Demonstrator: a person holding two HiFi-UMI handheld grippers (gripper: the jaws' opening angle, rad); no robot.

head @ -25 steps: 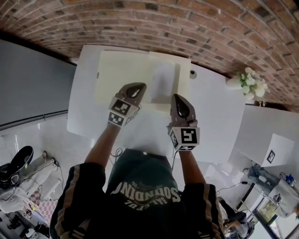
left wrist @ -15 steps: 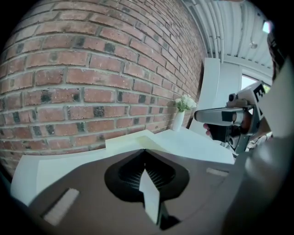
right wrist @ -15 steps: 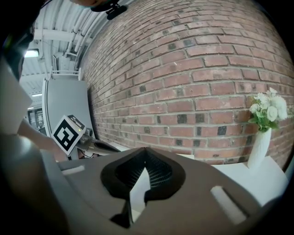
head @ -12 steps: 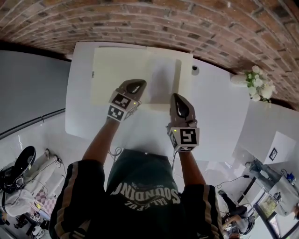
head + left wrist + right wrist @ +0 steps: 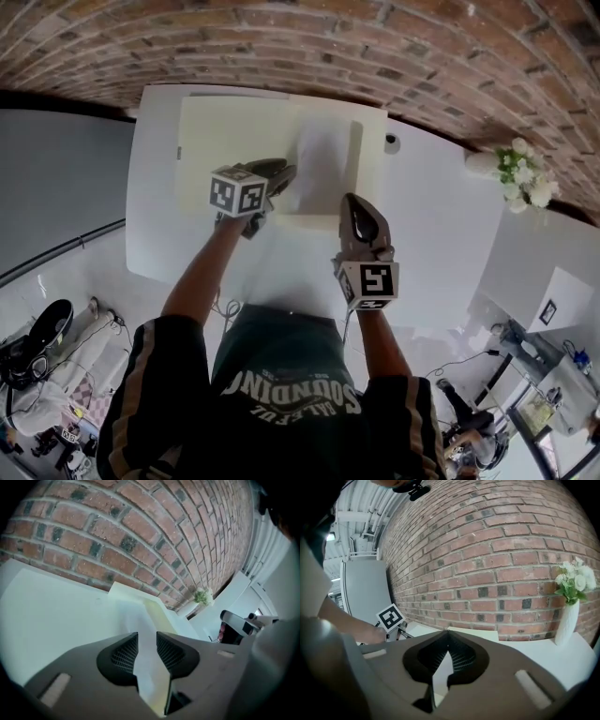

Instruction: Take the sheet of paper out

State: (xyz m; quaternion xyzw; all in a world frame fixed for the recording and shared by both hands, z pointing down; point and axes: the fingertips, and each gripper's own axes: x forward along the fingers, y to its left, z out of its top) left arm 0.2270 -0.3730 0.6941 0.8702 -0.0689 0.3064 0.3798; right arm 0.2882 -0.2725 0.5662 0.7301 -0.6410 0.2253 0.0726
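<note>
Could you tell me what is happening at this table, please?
A person at the white table holds a gripper in each hand over a cream folder lying open, with a white sheet of paper on it. The left gripper is low at the sheet's near left corner, its jaws opening; the sheet shows ahead through the gap but is not pinched. The right gripper, jaws shut and empty, hangs by the folder's near edge. The sheet is not yet out.

The white sheet (image 5: pixel 319 167) lies flat on the right half of an open pale-yellow folder (image 5: pixel 230 150), which rests on the white table (image 5: pixel 441 234).
</note>
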